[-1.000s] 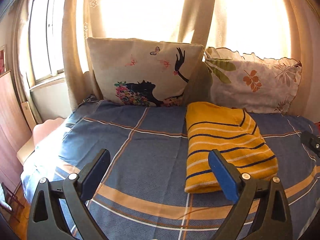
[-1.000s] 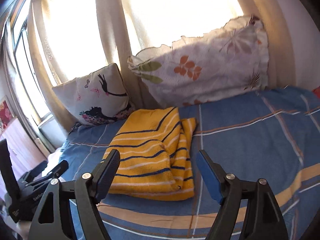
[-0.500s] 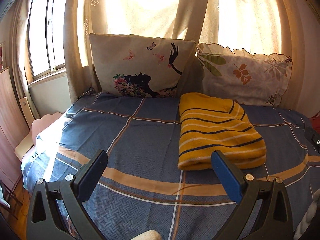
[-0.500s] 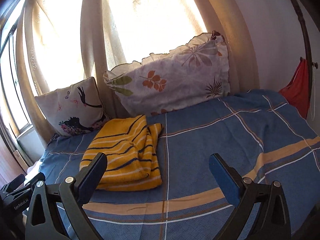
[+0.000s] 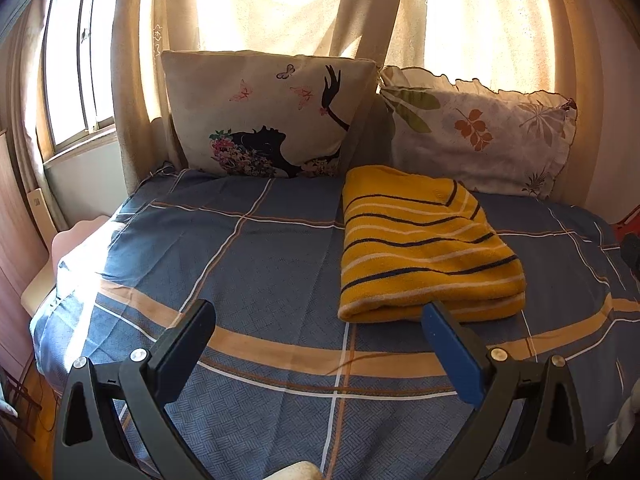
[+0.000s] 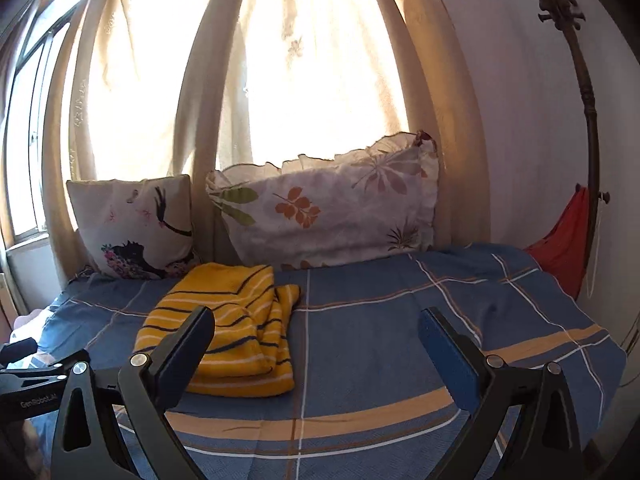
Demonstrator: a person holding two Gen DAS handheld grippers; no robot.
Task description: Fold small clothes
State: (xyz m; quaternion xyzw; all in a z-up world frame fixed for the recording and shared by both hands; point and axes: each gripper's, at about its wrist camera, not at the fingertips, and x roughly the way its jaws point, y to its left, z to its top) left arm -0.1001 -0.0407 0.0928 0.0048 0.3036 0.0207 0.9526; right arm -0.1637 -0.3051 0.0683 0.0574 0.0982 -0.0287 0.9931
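A folded yellow sweater with dark and white stripes (image 5: 420,248) lies on the blue checked bedspread (image 5: 240,264), in front of the pillows. It also shows in the right wrist view (image 6: 236,320), left of centre. My left gripper (image 5: 320,316) is open and empty, held back over the bed's near part, the sweater just beyond its right finger. My right gripper (image 6: 316,320) is open and empty, with the sweater behind its left finger. Neither gripper touches the sweater.
Two pillows lean at the head of the bed: one with a black silhouette print (image 5: 264,116) and one with leaf print (image 5: 480,132). Curtains (image 6: 312,60) hang behind. A red cloth (image 6: 568,240) hangs at the right wall. The bed's left edge drops to a wooden floor (image 5: 36,412).
Both grippers have pulled back and away from the sweater, which now looks farther off. The right wrist view has swung right and shows more wall.
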